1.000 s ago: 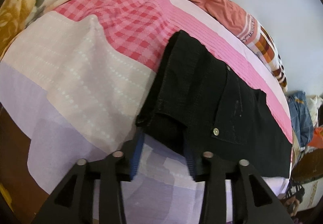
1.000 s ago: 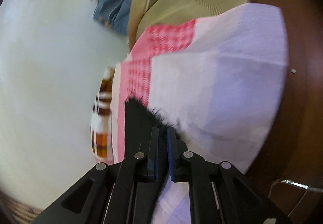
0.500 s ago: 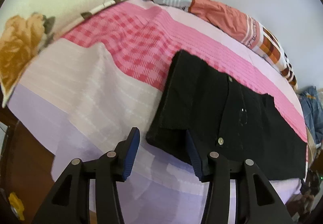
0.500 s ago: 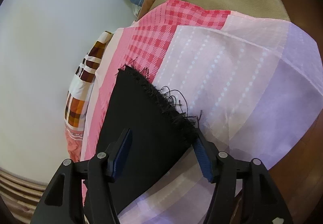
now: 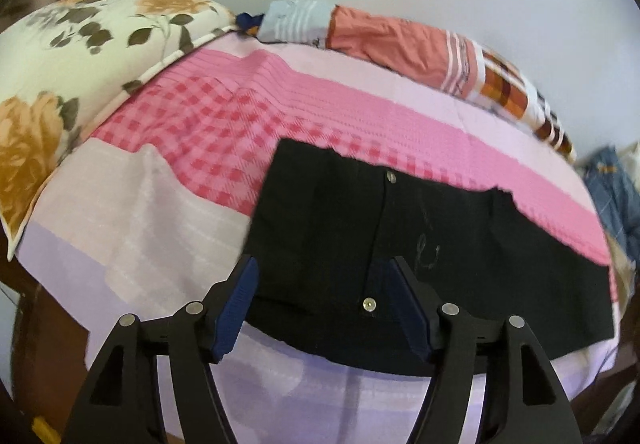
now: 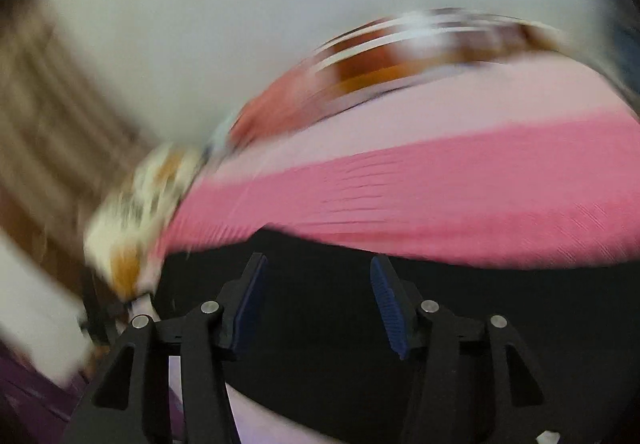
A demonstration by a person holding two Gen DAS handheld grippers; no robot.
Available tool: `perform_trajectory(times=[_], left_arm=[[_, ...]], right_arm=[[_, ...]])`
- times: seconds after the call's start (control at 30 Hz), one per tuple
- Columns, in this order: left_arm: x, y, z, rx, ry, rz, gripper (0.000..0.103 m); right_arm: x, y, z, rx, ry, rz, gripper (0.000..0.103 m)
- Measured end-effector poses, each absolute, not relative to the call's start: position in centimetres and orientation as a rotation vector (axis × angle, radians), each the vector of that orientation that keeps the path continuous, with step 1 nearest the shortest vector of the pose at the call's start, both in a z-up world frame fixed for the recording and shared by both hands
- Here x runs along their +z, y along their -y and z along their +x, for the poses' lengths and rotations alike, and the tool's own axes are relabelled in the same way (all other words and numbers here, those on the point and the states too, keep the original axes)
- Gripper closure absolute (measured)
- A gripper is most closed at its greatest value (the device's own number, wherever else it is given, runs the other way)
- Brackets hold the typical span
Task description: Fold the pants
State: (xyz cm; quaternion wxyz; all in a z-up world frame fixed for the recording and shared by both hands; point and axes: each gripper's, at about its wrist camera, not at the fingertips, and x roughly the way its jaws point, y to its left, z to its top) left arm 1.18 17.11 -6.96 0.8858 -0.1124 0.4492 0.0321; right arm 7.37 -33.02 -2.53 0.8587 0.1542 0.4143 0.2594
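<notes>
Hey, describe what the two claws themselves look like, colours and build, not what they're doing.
Both look alike. The left claw and the right claw each have two matte black plastic fingers with triangular cut-outs near the base. Round silver pins sit at the joints. The inner faces carry dark blue ribbed pads. No cables, labels or sleeves are visible in either view.

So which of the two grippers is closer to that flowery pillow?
Likely the left. The left gripper hangs open at the pants' end nearest the floral pillow; the right gripper hangs open over them farther along.
</notes>
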Motion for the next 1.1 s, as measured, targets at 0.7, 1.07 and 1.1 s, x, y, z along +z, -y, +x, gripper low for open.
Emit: perform_trajectory(times=[0.7,1.07,1.1], left_arm=[[-10.7,-19.3,2.7,0.161,-1.030,-0.303,0.035],[-11.8,-19.6,3.1,0.182,-1.053,-0.341,0.023],[-12.0,-19.7,3.1,0.186,-1.052,-0.346,0.021]], right_arm=[[-12.8,14.3,19.9,0.963,-1.167,0.030,0.080],[-13.0,14.0,20.4,0.845,-1.054,0.002,0.094],[-13.1,14.3,20.8,0.838,-1.053,0.038,0.094]])
